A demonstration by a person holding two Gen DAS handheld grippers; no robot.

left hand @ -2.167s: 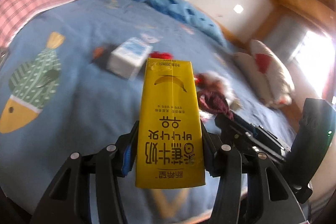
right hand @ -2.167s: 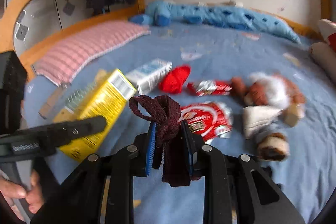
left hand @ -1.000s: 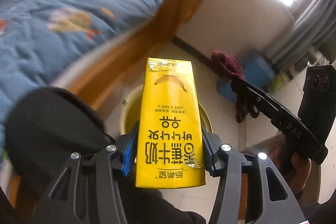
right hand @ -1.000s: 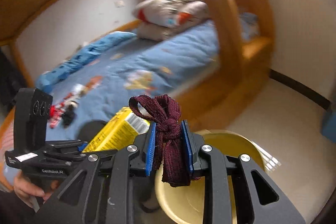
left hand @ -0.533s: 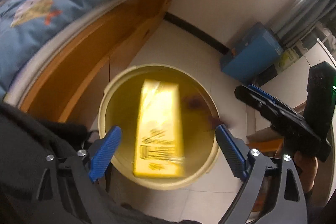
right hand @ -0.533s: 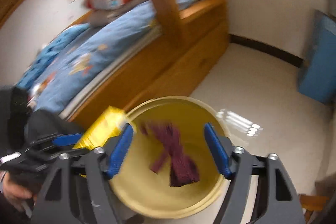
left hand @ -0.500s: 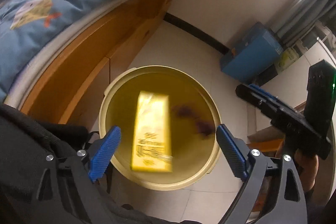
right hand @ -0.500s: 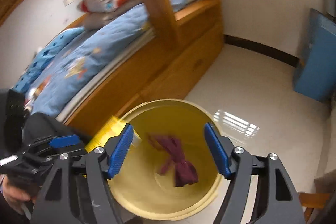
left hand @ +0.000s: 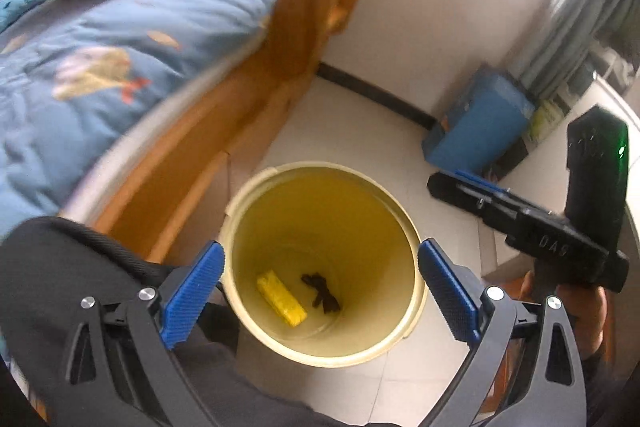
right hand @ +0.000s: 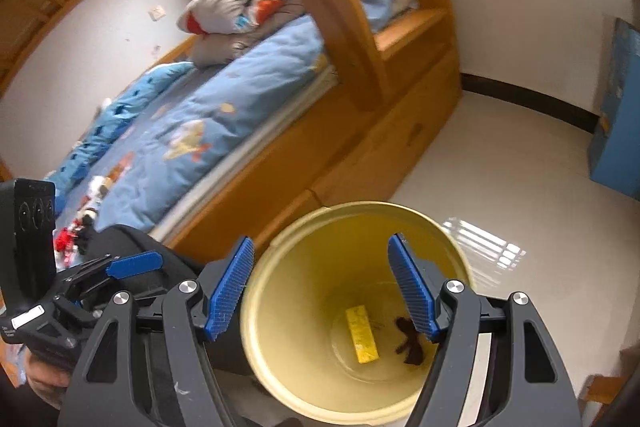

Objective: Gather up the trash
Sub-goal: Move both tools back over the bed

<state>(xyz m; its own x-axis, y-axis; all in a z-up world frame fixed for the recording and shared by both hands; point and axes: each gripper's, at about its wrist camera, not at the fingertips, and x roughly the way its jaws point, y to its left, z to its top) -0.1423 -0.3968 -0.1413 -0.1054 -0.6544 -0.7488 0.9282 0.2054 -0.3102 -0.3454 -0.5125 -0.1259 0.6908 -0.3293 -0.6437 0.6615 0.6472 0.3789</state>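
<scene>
A yellow bin (left hand: pixel 240 223) stands on the floor beside the bed; it also shows in the right wrist view (right hand: pixel 280 247). On its bottom lie a yellow milk carton (left hand: pixel 281 297) (right hand: pixel 362 333) and a dark red knotted cloth (left hand: pixel 322 293) (right hand: pixel 409 339). My left gripper (left hand: pixel 320 295) is open and empty above the bin's mouth. My right gripper (right hand: pixel 322 287) is open and empty above the bin too. The right gripper shows from the side in the left wrist view (left hand: pixel 520 223).
A wooden bed frame (right hand: pixel 360 147) with a blue quilt (right hand: pixel 224 115) stands left of the bin. More trash and a toy (right hand: pixel 84 215) lie on the quilt far left. A blue box (left hand: pixel 476 131) stands by the wall. Pale floor tiles (right hand: pixel 500 163) surround the bin.
Both grippers swung from the bed to the bin and opened. The carton and the cloth dropped and now lie on the bin's bottom.
</scene>
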